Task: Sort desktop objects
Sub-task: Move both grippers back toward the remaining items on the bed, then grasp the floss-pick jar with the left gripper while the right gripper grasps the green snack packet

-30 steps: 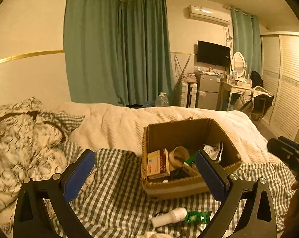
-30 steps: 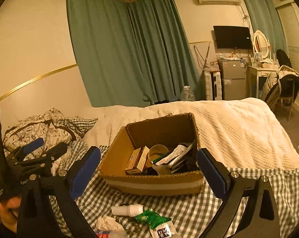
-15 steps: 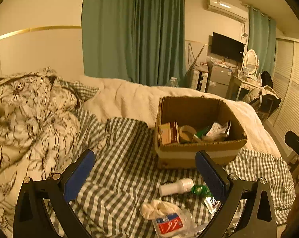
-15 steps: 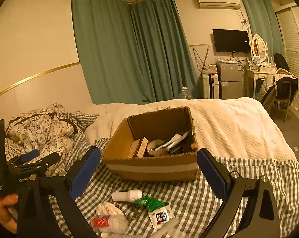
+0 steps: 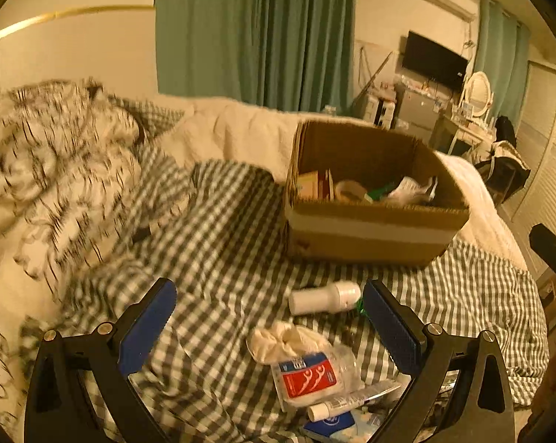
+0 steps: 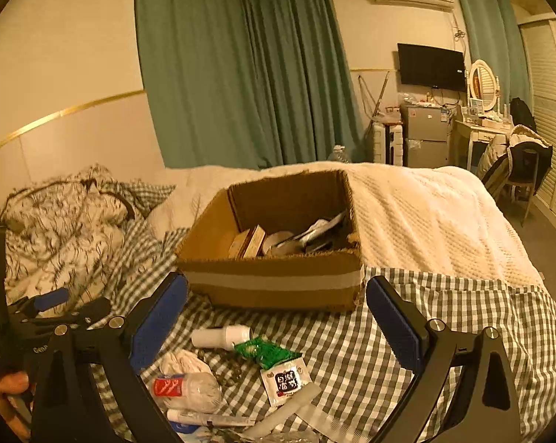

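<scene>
Cardboard box was matt brown, with a smooth pale tape band. Checked bedsheet was soft woven cloth. White bottle looked smooth plastic. Green sachet glossy foil. Gripper pads ribbed blue rubber.

Both grippers are the same build: the left gripper and right gripper have matte black angular arms with triangular cutouts, and silver round screws at the joints. The fingers carry ribbed blue pads on their inner faces. Seen from the right wrist, the left one's black body has small white lettering, too blurry to read.
</scene>
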The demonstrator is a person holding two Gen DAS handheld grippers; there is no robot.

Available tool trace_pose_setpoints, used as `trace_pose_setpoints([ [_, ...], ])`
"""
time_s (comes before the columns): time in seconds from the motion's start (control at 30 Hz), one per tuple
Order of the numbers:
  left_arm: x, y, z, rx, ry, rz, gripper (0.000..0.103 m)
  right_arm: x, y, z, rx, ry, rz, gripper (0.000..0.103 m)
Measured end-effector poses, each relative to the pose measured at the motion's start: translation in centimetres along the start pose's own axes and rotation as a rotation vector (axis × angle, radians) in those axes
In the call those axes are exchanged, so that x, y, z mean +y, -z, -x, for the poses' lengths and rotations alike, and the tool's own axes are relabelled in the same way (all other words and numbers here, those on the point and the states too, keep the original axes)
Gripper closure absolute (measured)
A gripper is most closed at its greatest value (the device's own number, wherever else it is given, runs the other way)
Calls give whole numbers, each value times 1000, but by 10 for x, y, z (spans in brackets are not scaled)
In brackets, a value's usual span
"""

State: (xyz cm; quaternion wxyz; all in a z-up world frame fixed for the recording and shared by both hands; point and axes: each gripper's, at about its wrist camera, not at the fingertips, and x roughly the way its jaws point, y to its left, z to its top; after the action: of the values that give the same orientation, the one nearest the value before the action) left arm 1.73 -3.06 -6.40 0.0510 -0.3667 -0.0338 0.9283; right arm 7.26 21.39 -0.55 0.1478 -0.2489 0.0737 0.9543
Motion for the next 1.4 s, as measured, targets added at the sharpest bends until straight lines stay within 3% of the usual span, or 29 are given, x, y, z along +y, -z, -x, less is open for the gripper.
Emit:
trace_pose_setpoints([
  [0.17,-2,14,-20,68,17,36,0,1,10,-16,43,-11,36,5],
  [0.43,-25,46,-62,214,16,-16,0,-5,27,-57,161,-13,39,5],
  [0.7,-27,69,-98,364,71,49,0,-2,47,-99,278,-23,56,5],
  [1.13,-41,76,-106,411,102,1,0,-4,70,-152,423,-22,41,5],
  [1.23,-43,81,-116,432,70,-24,0,-5,72,-160,445,-39,20,5],
  [1.4,-39,84,-124,445,106,1,3,1,79,-180,509,-102,2,5],
])
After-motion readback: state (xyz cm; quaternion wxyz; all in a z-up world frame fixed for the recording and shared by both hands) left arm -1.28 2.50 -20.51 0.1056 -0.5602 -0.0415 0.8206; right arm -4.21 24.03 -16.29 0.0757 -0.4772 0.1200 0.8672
